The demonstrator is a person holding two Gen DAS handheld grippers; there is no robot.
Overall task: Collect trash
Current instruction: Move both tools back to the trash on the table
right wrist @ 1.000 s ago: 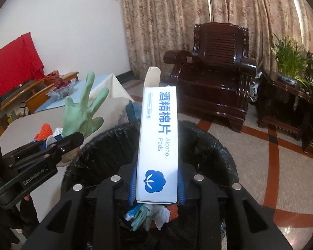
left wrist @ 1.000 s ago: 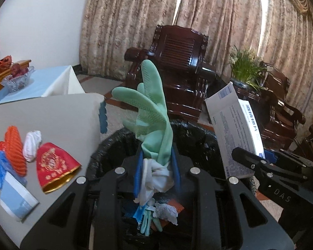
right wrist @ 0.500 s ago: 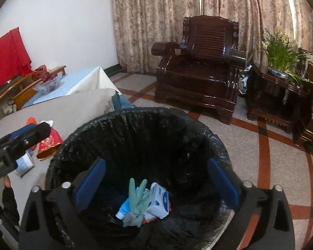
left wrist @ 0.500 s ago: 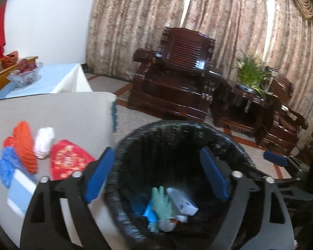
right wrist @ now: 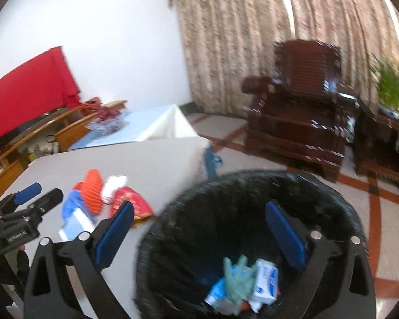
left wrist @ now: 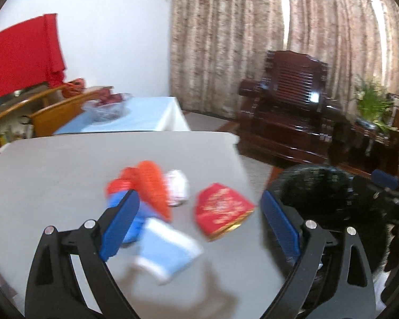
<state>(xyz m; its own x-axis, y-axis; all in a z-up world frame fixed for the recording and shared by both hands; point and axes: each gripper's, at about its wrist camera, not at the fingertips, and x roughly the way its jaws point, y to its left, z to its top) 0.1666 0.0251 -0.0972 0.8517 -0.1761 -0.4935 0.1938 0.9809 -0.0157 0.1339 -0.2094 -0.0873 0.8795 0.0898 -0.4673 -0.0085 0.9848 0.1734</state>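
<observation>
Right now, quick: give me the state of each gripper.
Left gripper: open, jaws just opened, nothing between them, above the table's trash.
Right gripper: open, jaws just opened, empty, over the black bin.

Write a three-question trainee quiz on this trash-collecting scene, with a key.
1. True or false: the left gripper holds a piece of trash.
2. Which lies in the black bin? A) green glove B) red packet C) orange item
3. Fill in: the right gripper hangs over the ____.

Key: 1 false, its jaws stand open and empty; 2 A, the others lie on the grey table; 3 bin.
</observation>
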